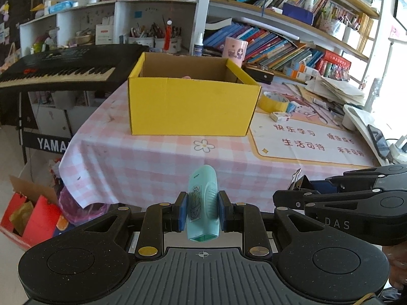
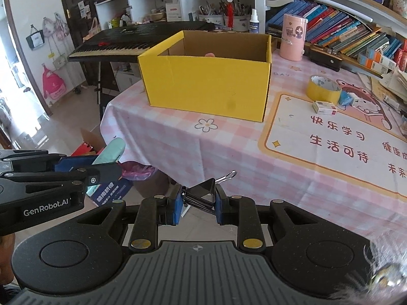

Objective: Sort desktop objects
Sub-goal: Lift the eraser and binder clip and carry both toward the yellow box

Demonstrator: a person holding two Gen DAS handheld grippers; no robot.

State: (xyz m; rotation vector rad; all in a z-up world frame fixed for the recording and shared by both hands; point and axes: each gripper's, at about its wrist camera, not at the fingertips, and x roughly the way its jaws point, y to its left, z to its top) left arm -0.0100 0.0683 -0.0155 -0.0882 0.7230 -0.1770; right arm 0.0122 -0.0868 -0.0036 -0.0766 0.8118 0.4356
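Observation:
My left gripper [image 1: 202, 212] is shut on a teal correction-tape dispenser [image 1: 203, 203] with a cactus sticker, held off the near table edge. It also shows in the right wrist view [image 2: 109, 156] at the left. My right gripper [image 2: 198, 203] is shut on a black binder clip [image 2: 202, 194] with silver handles; the clip also shows in the left wrist view [image 1: 300, 181]. An open yellow cardboard box [image 1: 193, 106] [image 2: 211, 86] stands ahead on the pink checked tablecloth, with something pink just visible inside.
A yellow tape roll [image 2: 323, 89], a small white box [image 2: 324, 107] and a pink cylinder [image 2: 292, 36] lie right of the box. A black keyboard [image 1: 58, 70] stands left of the table. Bookshelves line the back. Stacked papers [image 1: 335, 91] sit far right.

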